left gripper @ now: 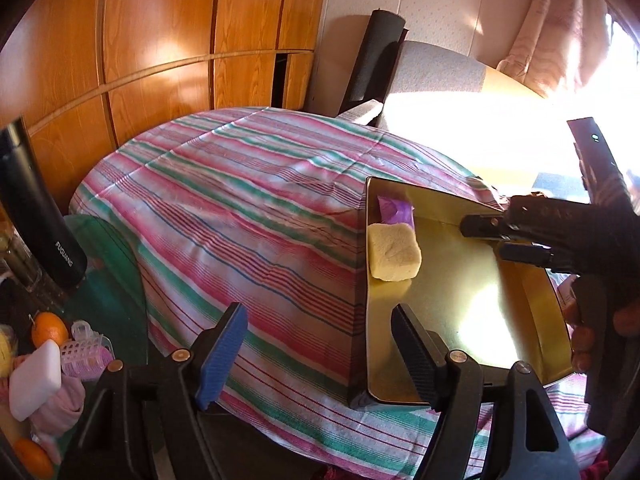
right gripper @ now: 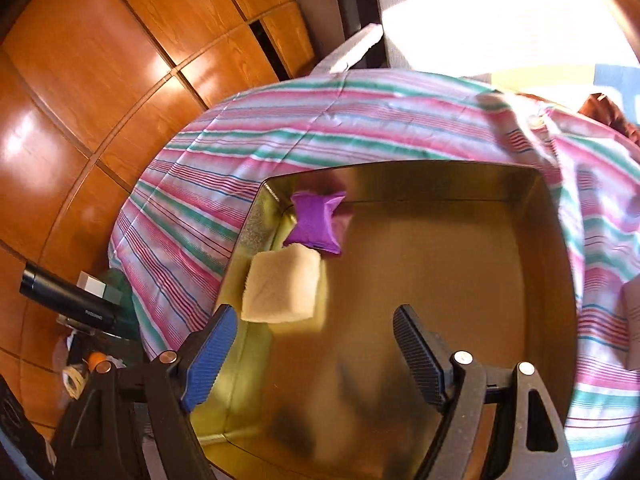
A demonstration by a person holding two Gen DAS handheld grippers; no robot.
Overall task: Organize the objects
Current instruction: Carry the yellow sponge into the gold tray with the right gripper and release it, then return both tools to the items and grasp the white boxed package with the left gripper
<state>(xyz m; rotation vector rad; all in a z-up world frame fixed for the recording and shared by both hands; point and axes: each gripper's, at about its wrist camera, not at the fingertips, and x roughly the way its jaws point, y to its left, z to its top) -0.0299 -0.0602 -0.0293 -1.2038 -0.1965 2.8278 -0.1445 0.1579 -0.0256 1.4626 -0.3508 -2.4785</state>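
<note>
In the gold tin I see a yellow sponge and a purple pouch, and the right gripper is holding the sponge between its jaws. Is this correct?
Not quite. The yellow sponge and purple pouch do lie in the gold tin, but the right gripper holds nothing: the right wrist view shows its jaws open above the tin, with the sponge lying ahead of them, untouched.

Each handheld gripper has a black plastic frame with triangular cut-outs and round metal pivot screws, some brass-toned, some silver. The left gripper (left gripper: 318, 354) and right gripper (right gripper: 316, 354) each carry one blue ribbed pad (left gripper: 222, 354) and one black ribbed pad (left gripper: 414, 354). The left wrist view shows the right unit's black body with a small green indicator light (left gripper: 595, 137).
</note>
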